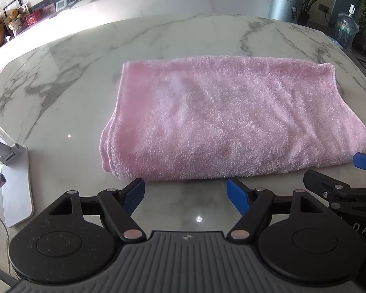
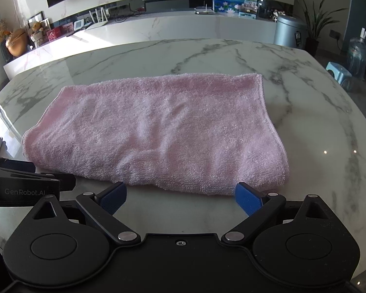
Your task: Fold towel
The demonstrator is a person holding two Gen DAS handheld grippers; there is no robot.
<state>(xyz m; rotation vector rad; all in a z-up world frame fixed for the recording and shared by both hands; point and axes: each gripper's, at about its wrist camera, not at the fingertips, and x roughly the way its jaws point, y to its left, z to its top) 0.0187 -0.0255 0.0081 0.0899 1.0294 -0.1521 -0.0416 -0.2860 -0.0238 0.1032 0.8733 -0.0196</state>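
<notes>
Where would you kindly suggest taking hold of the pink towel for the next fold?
Probably the pink towel at its right short end, coming from the right: the hemmed layers stack there, open to fingers, while the near long edge is a rounded fold.

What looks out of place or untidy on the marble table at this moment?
Nothing stands out. The pink towel lies folded on the marble table, with stacked layers at its left edge. Both grippers, left and right, are open and empty just before its near edge.

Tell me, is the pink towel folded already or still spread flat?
Folded. The pink towel lies as a thick rectangle on the marble table, with stacked layer edges showing at its near left corner.
</notes>
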